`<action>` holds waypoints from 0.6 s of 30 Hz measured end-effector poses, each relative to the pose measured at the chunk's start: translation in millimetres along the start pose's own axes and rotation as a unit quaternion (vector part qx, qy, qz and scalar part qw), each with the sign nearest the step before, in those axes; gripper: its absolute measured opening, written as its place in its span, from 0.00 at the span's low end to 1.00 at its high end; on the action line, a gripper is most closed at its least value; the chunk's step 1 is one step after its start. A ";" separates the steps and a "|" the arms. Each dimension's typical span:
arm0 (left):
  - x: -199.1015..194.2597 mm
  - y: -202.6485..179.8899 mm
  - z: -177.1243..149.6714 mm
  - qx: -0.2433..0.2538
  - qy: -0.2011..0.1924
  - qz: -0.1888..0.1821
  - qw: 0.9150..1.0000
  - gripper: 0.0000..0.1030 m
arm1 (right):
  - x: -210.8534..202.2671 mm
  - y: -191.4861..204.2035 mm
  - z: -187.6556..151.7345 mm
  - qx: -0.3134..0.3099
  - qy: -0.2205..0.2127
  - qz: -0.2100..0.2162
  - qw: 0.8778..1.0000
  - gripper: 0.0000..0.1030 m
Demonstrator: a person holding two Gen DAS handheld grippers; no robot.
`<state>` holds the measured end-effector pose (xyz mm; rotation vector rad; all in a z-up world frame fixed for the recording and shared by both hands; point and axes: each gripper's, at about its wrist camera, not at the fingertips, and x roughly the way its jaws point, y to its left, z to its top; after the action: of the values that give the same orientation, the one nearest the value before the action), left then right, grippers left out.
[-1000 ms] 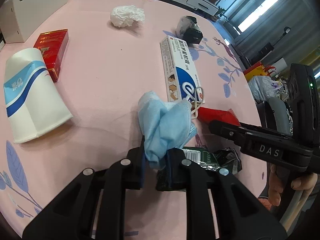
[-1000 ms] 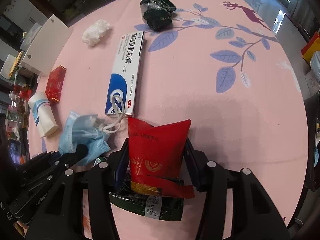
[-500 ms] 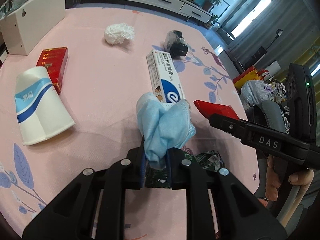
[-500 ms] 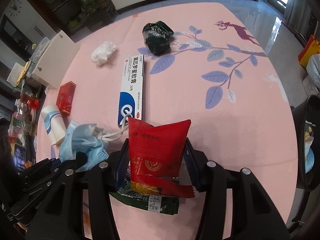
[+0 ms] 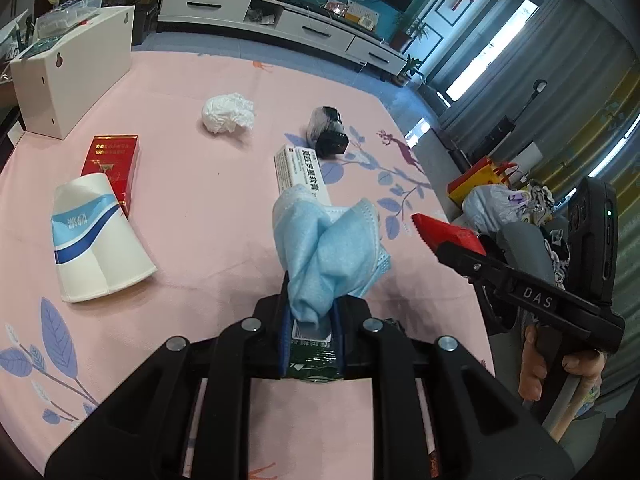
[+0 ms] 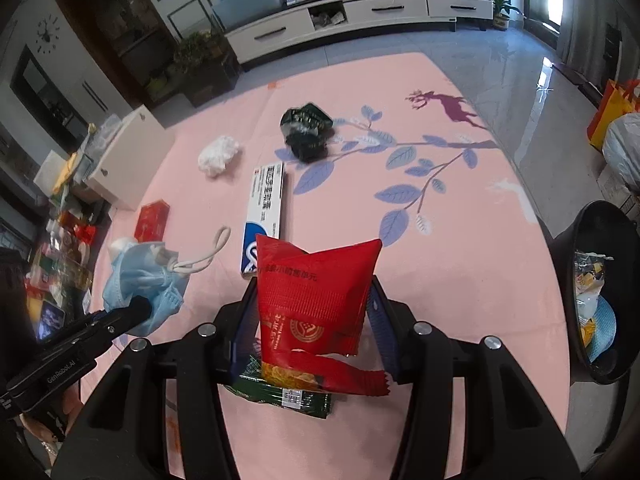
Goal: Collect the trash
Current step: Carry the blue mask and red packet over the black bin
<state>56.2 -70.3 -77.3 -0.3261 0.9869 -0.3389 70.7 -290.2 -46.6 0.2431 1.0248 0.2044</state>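
My left gripper is shut on a crumpled blue face mask, held above the pink table; the mask also shows in the right wrist view. My right gripper is shut on a red snack wrapper, lifted above a green wrapper lying on the table. The red wrapper's tip shows in the left wrist view. A black trash bin with trash inside stands at the table's right edge.
On the pink tablecloth lie a white-blue medicine box, a crumpled tissue, a dark crumpled bag, a red pack and a flattened paper cup. A white box stands far left.
Both grippers have risen well above the table with the mask and red wrapper. The mask's ear loop has come off the medicine box. The trash bin has come into the right view.
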 end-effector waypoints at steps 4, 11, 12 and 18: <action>-2.7 -2.2 -1.0 -0.002 -0.005 0.003 1.000 0.17 | -17.2 -4.7 4.8 0.006 -0.032 0.012 0.999 0.50; -1.2 -8.1 -2.6 -0.001 0.000 -0.004 1.000 0.17 | -40.9 -4.0 18.9 -0.007 -0.079 0.008 0.997 0.50; -1.7 -9.5 -2.0 -0.003 -0.001 -0.005 1.000 0.17 | -43.6 -4.1 23.2 -0.010 -0.083 0.005 0.996 0.50; -9.4 -26.3 11.8 -0.012 -0.018 -0.001 1.000 0.17 | -68.5 -15.6 36.8 -0.011 -0.121 0.000 0.993 0.50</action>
<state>58.2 -88.7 -53.2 -0.3546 0.9558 -0.3225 68.7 -328.2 23.1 0.2422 0.7815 0.1814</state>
